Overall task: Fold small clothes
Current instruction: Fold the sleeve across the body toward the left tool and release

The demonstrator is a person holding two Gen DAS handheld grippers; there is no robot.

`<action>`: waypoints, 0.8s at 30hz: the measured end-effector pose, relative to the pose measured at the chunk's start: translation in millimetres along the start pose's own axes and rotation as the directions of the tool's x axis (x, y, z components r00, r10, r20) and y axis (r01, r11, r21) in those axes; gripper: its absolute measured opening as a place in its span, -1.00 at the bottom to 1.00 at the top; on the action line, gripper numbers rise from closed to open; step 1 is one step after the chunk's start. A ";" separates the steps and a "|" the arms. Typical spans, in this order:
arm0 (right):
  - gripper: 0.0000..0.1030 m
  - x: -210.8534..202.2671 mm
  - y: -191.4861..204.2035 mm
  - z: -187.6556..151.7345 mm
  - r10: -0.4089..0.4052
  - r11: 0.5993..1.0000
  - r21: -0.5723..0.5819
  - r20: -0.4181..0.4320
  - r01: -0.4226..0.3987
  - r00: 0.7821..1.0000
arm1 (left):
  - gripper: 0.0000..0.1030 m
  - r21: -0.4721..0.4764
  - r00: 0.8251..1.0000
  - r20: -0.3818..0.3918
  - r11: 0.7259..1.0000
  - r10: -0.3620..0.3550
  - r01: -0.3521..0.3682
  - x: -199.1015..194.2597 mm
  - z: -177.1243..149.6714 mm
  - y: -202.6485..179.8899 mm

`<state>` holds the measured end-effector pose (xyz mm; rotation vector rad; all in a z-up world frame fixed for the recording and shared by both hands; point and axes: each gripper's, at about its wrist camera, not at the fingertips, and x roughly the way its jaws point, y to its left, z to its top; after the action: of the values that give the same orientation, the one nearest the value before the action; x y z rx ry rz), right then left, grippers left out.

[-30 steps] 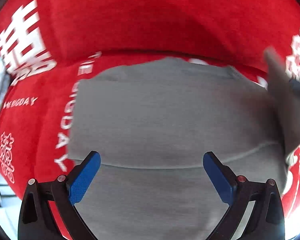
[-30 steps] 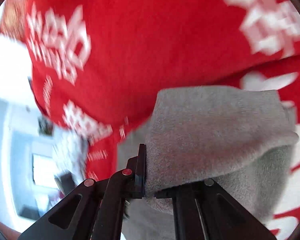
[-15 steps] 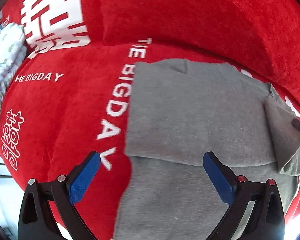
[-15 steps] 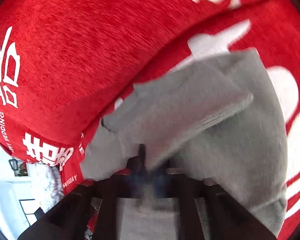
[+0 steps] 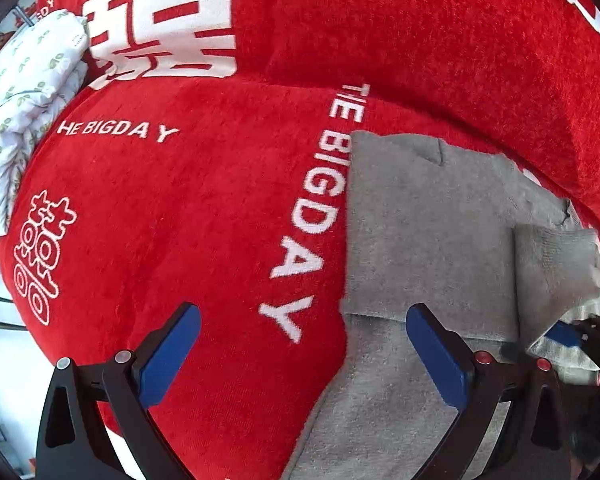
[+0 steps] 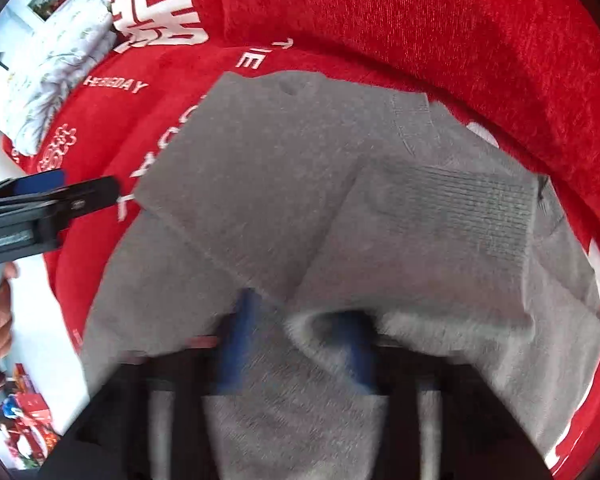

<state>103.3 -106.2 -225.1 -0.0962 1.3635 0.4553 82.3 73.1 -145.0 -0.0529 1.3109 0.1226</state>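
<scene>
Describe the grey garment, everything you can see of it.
The grey garment is soft, fleecy knit, lying flat on the red cover. Both sides are folded inward; the folded sleeve ends in a ribbed cuff. A fold of it sits between the jaws of the right gripper, which have just been opening. The left gripper hovers open at its edge.

Matt grey knit garment [image 5: 428, 216], plush red cover [image 5: 204, 208], printed cotton bundle [image 5: 24, 108]
</scene>
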 end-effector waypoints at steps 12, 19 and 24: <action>-0.77 -12.8 -97.4 -13.3 0.213 0.794 0.518 0.253 -0.318 0.944 | 1.00 0.024 0.999 0.047 1.000 -0.003 0.002 -21.3 -2.4 -20.0; -0.49 20.8 0.3 17.9 0.300 0.933 0.196 0.040 -0.301 0.953 | 1.00 -0.007 0.999 0.024 0.999 0.043 -0.042 -15.3 -3.3 3.4; -0.19 6.1 -32.4 -27.9 0.301 0.886 0.345 0.082 -0.310 0.950 | 1.00 0.039 1.000 0.009 0.999 -0.020 0.020 -8.2 -1.4 -14.6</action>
<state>90.4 -143.2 -243.3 0.4287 1.4201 0.4627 80.7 58.0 -137.9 -0.0321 1.3023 0.0799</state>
